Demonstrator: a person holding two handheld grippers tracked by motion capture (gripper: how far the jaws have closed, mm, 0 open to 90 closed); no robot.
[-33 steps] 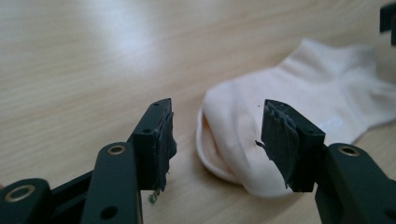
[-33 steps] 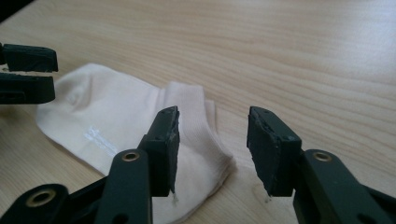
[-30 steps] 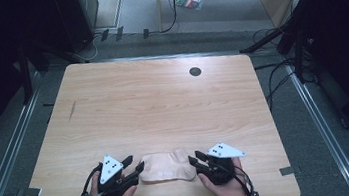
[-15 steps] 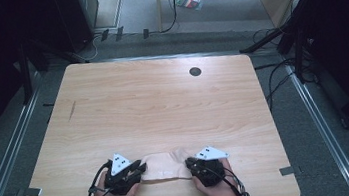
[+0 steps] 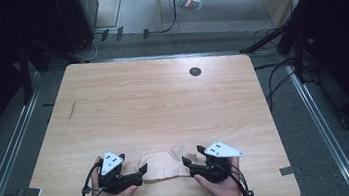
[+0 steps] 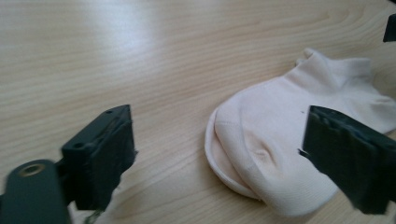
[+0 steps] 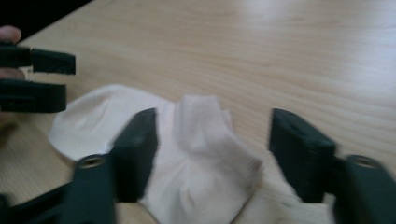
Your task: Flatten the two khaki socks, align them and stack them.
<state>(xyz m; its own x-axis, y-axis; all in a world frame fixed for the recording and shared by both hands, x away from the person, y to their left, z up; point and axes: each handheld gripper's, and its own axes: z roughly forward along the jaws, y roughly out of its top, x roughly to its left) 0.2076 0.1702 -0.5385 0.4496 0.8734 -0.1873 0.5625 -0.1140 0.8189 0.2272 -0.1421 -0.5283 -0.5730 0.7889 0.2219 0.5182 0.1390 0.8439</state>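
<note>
Both your grippers, left (image 5: 143, 171) and right (image 5: 185, 161), have just been opening wide, releasing the sock (image 5: 163, 164) between them on the bench (image 5: 163, 104); next, regrasp its ends

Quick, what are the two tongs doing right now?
Left tongs: just opened, holding nothing; the sock's toe lies between the jaws.
Right tongs: just opened, holding nothing; the sock's cuff end lies between them.

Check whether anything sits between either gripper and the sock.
Nothing visible does. The sock lies flat on the table, with the left gripper at its toe end and the right gripper at its cuff end; both jaws have just opened.
</note>
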